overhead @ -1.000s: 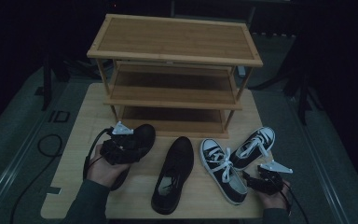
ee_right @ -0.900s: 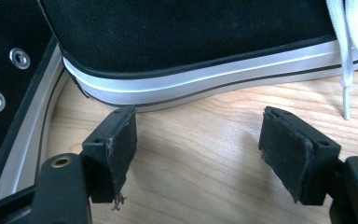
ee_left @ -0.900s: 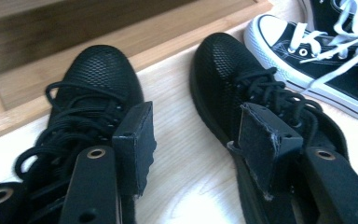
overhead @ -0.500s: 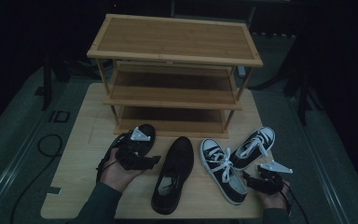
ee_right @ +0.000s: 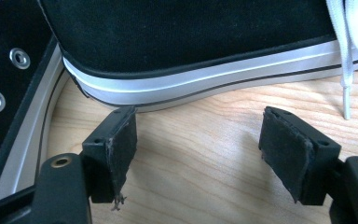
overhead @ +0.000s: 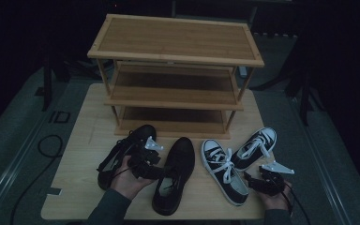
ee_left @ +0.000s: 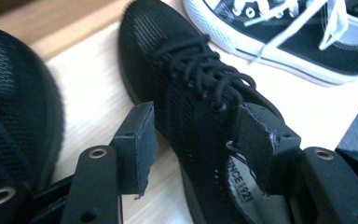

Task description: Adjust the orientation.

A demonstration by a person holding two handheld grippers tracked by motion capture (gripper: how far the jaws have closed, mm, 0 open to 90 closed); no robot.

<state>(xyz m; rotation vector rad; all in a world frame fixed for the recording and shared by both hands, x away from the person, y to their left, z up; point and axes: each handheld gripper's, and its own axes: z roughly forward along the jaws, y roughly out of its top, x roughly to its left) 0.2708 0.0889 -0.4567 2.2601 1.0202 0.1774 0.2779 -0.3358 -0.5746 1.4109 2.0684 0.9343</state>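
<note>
I see pale, matt wood grain on the table board (ee_right: 205,163), and the shoe rack (overhead: 176,42) looks like the same smooth wood, a shade warmer. The black shoe (ee_left: 200,93) is woven mesh cloth with matt cord laces. The sneaker (ee_right: 191,42) is dull black canvas over a smooth, slightly glossy white rubber sole, with shiny metal eyelets (ee_right: 19,58). My right gripper (ee_right: 193,147) carries rough, frayed black pads (ee_right: 289,149).

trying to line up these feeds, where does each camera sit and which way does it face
High view: above the person's side, looking forward and down at the shoe rack; both hands and forearms enter from below.
Left gripper view: rides the left gripper, facing the black mesh shoe between its open jaws.
Right gripper view: rides the right gripper, low over the table, facing a sneaker's sole.
Shared: the mesh shoe appears in the high and left gripper views.
</note>
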